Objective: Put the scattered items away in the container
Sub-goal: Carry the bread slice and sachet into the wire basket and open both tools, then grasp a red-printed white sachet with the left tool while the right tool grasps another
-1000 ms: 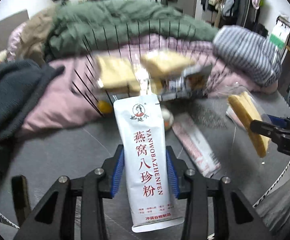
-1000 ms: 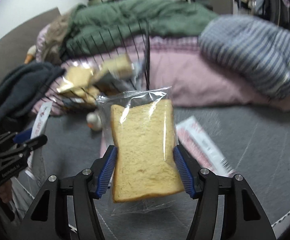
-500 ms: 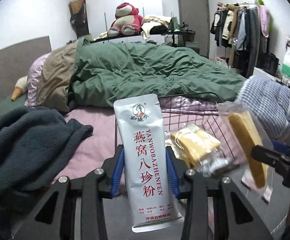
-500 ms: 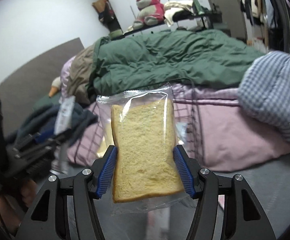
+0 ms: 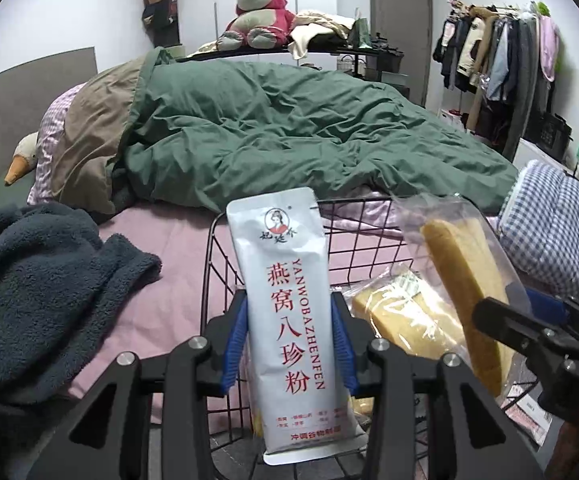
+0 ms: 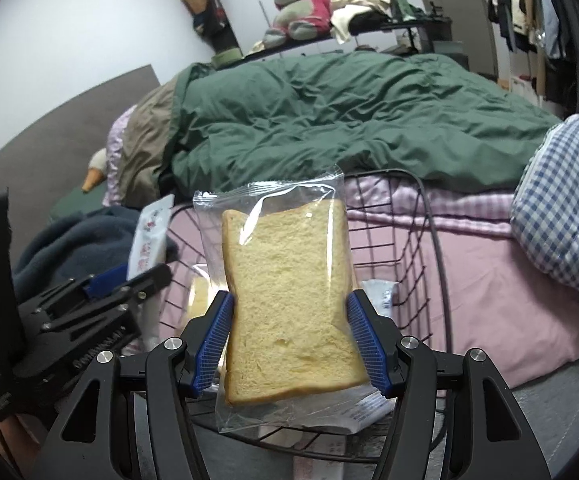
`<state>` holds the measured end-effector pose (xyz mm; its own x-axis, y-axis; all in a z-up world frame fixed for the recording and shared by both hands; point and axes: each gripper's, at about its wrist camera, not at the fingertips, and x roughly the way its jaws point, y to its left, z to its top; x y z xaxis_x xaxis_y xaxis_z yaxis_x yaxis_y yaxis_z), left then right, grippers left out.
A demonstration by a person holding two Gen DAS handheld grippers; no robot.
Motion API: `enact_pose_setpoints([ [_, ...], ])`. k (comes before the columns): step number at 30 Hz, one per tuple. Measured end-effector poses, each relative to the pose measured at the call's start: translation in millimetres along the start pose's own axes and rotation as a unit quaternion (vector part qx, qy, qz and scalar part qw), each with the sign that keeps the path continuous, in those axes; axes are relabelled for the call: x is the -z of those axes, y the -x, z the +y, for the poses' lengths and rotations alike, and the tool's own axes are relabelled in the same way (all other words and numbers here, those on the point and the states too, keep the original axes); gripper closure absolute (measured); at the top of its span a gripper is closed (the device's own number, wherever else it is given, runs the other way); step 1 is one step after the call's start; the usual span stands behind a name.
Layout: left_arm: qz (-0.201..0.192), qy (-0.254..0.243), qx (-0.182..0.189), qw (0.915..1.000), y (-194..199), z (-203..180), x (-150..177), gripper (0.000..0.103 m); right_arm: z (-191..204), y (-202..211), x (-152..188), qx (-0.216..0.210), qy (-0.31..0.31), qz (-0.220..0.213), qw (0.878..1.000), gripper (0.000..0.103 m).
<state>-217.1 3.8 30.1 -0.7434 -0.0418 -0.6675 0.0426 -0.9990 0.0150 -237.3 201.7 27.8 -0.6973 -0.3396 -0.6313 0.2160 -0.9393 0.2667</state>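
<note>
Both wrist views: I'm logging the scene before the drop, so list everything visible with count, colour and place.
sachet: one, white with red print, in the left gripper
bread slice: one, yellow in a clear bag, in the right gripper
basket: one, black wire, on the bed edge ahead of both grippers
bagged bread: at least one, yellow, inside the basket
duvet: one, green, across the bed
sheet: pink, under the basket
fleece: one, dark blue-grey, left on the bed
checked bedding: blue and white, right
plush bear: one, pink, on the shelf behind
duck toy: one, white, by the headboard
clothes rack: one, mixed colours, far right
left gripper: black, blue pads, shut
right gripper: black, blue pads, shut
</note>
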Motion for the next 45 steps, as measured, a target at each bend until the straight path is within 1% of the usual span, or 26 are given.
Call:
enact_pose_setpoints([
  [3, 0.000, 0.003, 0.001, 1.0000, 0.6, 0.9, -1.9, 0.059, -4.7, 1.9, -2.7, -0.001, -0.007, -0.004, 1.000, 0.043],
  [4, -0.002, 0.004, 0.002, 1.0000, 1.0, 0.9, -2.1, 0.058, -5.7, 2.5, -3.3, -0.002, -0.011, -0.004, 1.000, 0.040],
  [5, -0.003, 0.008, 0.005, 1.0000, 1.0, 1.1, -2.9, 0.053, -6.1, 3.8, -3.6, 0.003, -0.015, -0.009, 1.000, 0.039],
  [6, -0.005, 0.014, 0.006, 0.9999, 1.3, 1.5, -3.2, 0.045, -5.3, 6.0, -3.4, 0.010, -0.013, -0.015, 1.000, 0.031],
  [7, -0.011, 0.021, 0.007, 0.9997, 3.2, 2.4, -3.3, 0.024, -3.4, 7.9, -3.0, 0.017, -0.008, -0.017, 1.000, 0.024],
  [8, -0.020, 0.027, 0.010, 0.9994, 6.3, 3.9, -3.2, 0.006, -2.0, 9.3, -2.7, 0.024, -0.002, -0.021, 0.999, 0.023],
  [9, -0.029, 0.033, 0.020, 0.9988, 10.4, 6.2, -2.8, 0.003, -1.3, 10.9, -2.2, 0.028, 0.004, -0.024, 0.999, 0.023],
  [10, -0.033, 0.035, 0.025, 0.9985, 13.3, 7.5, -3.5, 0.003, -1.8, 12.8, -1.9, 0.026, 0.006, -0.024, 0.999, 0.023],
  [12, -0.036, 0.032, 0.022, 0.9986, 16.9, 8.3, -4.2, 0.003, -3.4, 17.2, -0.5, 0.030, 0.007, -0.026, 0.999, 0.023],
  [15, -0.036, 0.036, 0.022, 0.9985, 22.8, 11.1, -1.0, 0.003, -10.8, 30.8, 3.4, 0.029, 0.010, -0.039, 0.999, 0.023],
  [18, -0.032, 0.033, 0.020, 0.9987, 31.8, 11.9, 8.0, 0.003, -23.5, 47.8, 12.6, 0.035, 0.014, -0.044, 0.998, 0.023],
  [20, -0.028, 0.040, 0.021, 0.9986, 39.0, 12.6, 16.7, 0.003, -32.1, 59.8, 17.9, 0.039, 0.017, -0.040, 0.998, 0.023],
  [23, -0.015, 0.047, 0.028, 0.9984, 48.7, 6.0, 33.7, 0.003, -49.2, 84.9, 31.5, 0.052, 0.042, -0.043, 0.997, 0.023],
  [25, -0.007, 0.037, 0.030, 0.9989, 54.9, -7.3, 49.3, 0.003, -63.4, 96.7, 42.8, 0.056, 0.041, -0.043, 0.997, 0.023],
  [27, -0.001, 0.024, 0.028, 0.9993, 59.6, -24.1, 64.4, 0.003, -85.8, 106.7, 60.4, 0.060, 0.030, -0.035, 0.997, 0.023],
  [30, 0.018, 0.015, 0.030, 0.9993, 61.8, -52.3, 86.9, 0.003, -116.5, 117.3, 88.1, 0.056, 0.022, -0.014, 0.998, 0.023],
  [32, 0.034, 0.006, 0.033, 0.9989, 61.1, -74.5, 104.4, 0.003, -129.6, 121.3, 102.7, 0.056, 0.025, -0.005, 0.998, 0.023],
  [36, 0.060, -0.025, 0.049, 0.9967, 54.1, -121.5, 135.5, 0.003, -157.2, 121.7, 132.6, 0.075, 0.031, 0.031, 0.996, 0.023],
  [40, 0.087, -0.035, 0.064, 0.9935, 42.1, -152.4, 155.7, 0.003, -171.7, 118.5, 150.4, 0.067, 0.033, 0.055, 0.996, 0.023],
  [42, 0.101, -0.041, 0.067, 0.9918, 33.7, -162.8, 164.2, 0.003, -175.8, 115.2, 156.9, 0.052, 0.038, 0.065, 0.996, 0.023],
  [45, 0.117, -0.042, 0.060, 0.9905, 18.8, -165.6, 171.0, 0.003, -175.7, 106.4, 168.1, 0.045, 0.056, 0.083, 0.994, 0.023],
])
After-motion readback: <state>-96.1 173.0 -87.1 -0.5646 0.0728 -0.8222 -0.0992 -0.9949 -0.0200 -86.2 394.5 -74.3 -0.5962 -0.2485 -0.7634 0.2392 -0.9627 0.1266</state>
